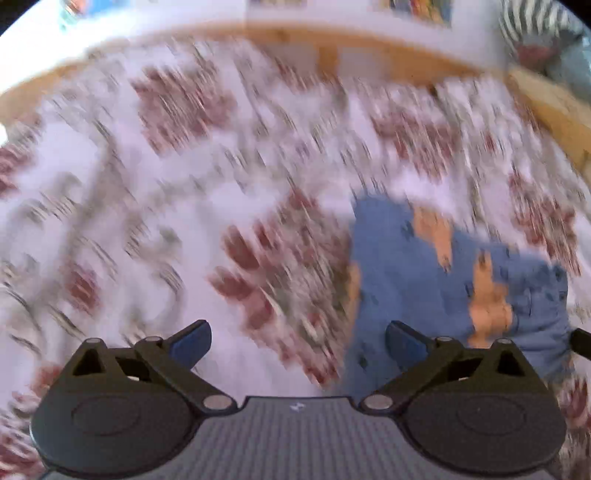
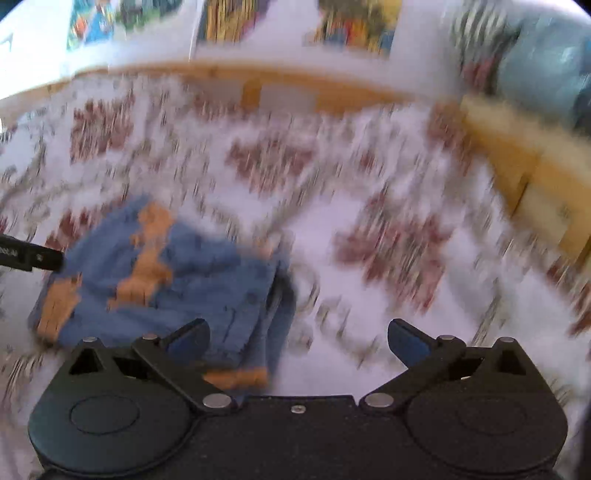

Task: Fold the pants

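Left gripper [image 1: 298, 345] nearest the lens: jaws spread wide, blue-padded fingertips [image 1: 192, 345] well apart, nothing between them. Both views heavily motion-blurred.

Pants [image 1: 443, 291], blue with orange patches, lie bunched on the bedspread [image 1: 147, 206] just beyond and to the right of the left gripper; its right fingertip overlaps the near edge of the cloth in the picture, contact not discernible.

Right gripper [image 2: 298, 343]: likewise wide open, holding nothing. From this side the pants [image 2: 192, 280] lie near and to the left, the folded edge with an orange hem running under the left fingertip; the gap between the jaws shows mostly bedspread [image 2: 369, 206].

A dark tip of the other tool [image 2: 33, 254] pokes in at the far left edge of the pants.

Bedspread white with red floral pattern. Beyond it, a wooden bed frame [image 2: 535, 177] far and right; coloured pictures [image 2: 354, 22] on the far wall.
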A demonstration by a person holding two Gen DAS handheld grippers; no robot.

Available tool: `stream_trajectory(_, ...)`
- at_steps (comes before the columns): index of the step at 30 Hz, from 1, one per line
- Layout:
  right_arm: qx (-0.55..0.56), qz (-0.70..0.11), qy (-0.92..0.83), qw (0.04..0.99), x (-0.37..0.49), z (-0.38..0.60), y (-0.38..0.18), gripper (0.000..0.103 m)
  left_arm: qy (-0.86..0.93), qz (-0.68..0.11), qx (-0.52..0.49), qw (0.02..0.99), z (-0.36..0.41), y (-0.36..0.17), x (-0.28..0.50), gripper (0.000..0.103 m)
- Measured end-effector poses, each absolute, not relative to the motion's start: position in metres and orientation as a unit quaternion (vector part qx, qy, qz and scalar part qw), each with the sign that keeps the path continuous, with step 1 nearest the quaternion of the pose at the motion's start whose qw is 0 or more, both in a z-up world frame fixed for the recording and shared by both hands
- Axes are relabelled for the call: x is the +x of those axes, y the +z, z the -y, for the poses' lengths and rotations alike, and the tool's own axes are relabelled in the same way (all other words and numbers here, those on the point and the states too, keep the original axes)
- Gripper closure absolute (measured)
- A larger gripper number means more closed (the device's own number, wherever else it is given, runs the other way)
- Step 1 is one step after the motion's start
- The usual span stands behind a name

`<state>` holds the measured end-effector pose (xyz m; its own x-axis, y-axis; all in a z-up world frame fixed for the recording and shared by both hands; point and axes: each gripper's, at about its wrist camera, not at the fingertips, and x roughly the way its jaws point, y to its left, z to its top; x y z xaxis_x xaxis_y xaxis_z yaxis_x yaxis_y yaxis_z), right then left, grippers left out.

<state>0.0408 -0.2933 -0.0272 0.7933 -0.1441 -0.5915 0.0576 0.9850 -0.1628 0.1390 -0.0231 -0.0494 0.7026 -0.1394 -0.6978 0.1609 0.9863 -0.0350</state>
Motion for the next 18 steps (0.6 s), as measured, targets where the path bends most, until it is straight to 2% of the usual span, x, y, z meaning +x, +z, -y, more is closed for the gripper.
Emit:
stream_trajectory(3, -0.074, -0.255, -0.052, 0.963, 0.045, 0.286, -0.022, 0.001, -0.111, -0.307, 0.047, 0.944, 0.042, -0.034, 0.145, 0.0)
stream_trajectory(7, -0.128, -0.255, -0.07, 0.956, 0.075, 0.276, -0.041, 0.001, -0.152, -0.258, 0.121, 0.946, 0.086, -0.04, 0.171, 0.0)
stream_trajectory(10, -0.136, -0.287, -0.102, 0.943, 0.085, 0.283, -0.058, 0.001, -0.124, -0.275, 0.157, 0.94, 0.106, -0.064, 0.202, 0.0)
stream_trajectory(13, -0.115, -0.311, -0.117, 0.936, 0.088, 0.295, -0.065, 0.001, -0.102, -0.311, 0.14, 0.934, 0.1, -0.087, 0.224, 0.0)
stream_trajectory(18, -0.092, -0.286, -0.139, 0.943, 0.081, 0.302, -0.054, 0.001, -0.108, -0.32, 0.112, 0.935, 0.087, -0.09, 0.226, 0.0)
